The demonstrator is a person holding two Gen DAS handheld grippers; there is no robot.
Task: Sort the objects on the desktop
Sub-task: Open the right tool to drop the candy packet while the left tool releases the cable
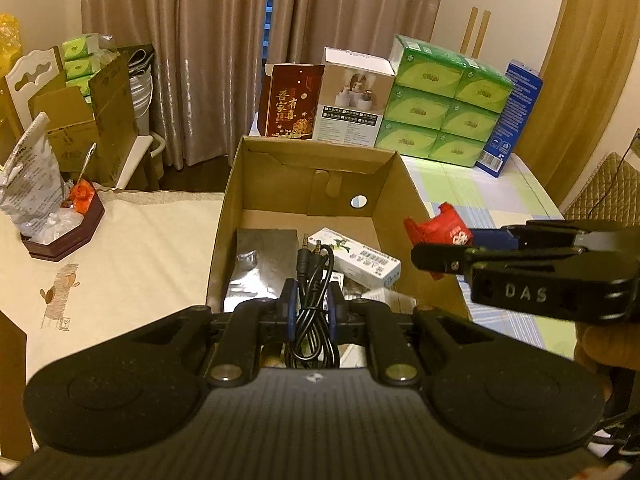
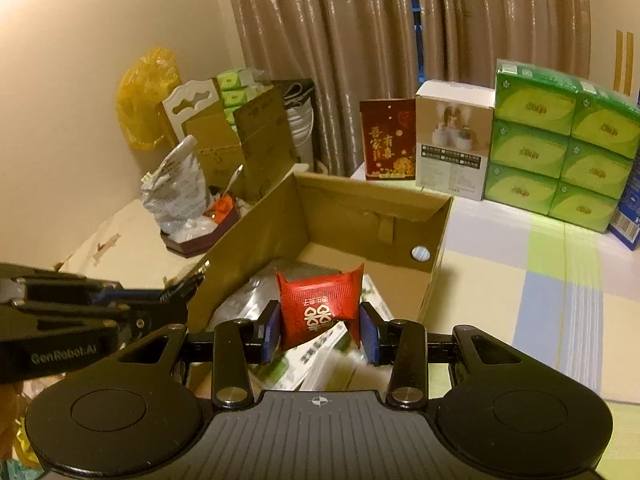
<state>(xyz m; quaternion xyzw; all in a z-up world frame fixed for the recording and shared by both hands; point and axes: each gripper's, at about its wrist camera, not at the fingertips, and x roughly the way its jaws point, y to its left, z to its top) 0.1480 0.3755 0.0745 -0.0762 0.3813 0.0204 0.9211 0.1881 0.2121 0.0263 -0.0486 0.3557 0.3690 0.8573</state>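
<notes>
Your left gripper (image 1: 313, 310) is clamped on a coiled black cable (image 1: 314, 300), held over the near end of the cardboard box (image 1: 320, 168). Your right gripper (image 2: 320, 330), just beside it, pinches a red packet (image 2: 320, 304) above that box.

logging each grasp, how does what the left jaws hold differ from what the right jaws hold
The left gripper is shut on a black audio cable, a thin coiled bundle with its plugs up; the right gripper is shut on a red packet, puffy, with white print. The cable sits low at the cardboard box's near end; the packet is by its right wall. Both are clamped between blue pads.
</notes>
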